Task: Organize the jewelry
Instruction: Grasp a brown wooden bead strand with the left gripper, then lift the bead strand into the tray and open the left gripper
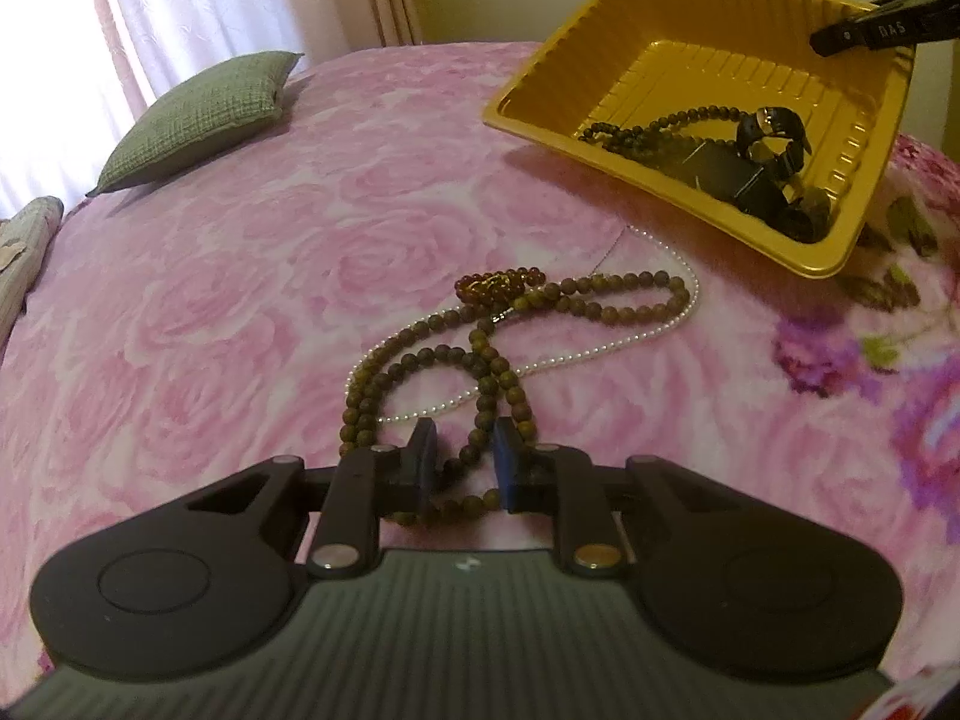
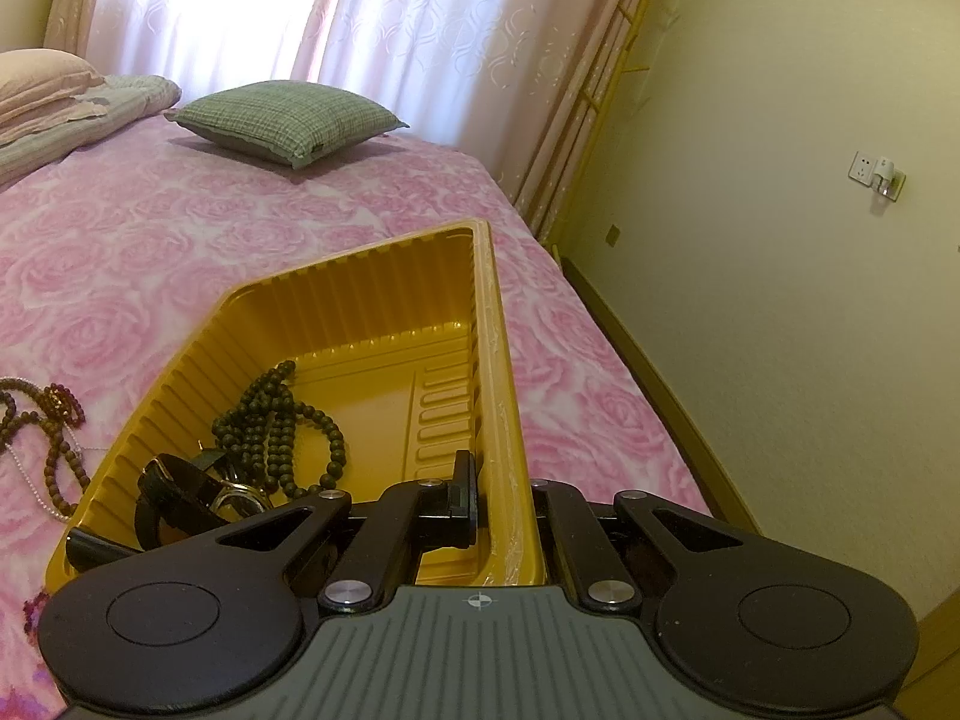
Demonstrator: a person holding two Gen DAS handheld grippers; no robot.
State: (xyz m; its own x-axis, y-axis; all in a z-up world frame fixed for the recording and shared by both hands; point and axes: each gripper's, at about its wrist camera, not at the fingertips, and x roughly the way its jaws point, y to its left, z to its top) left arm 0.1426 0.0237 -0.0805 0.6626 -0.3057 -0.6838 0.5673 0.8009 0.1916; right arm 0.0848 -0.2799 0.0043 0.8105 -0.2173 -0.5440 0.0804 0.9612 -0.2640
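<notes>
The left gripper stands low over the bed, jaws nearly together around a strand of the brown bead necklace; whether the blue pads already press the beads I cannot tell. The necklace lies in a heap in the middle of the bed, tangled with a white pearl string and touching a dark red bracelet; if the necklace is lifted, the pearls may come along or fall back on the bed. The right gripper is clamped on the rim of the yellow tray near the bed's right edge; the tray sits tilted, so the 1 dark bead string and the watch inside could slide toward its low corner.
</notes>
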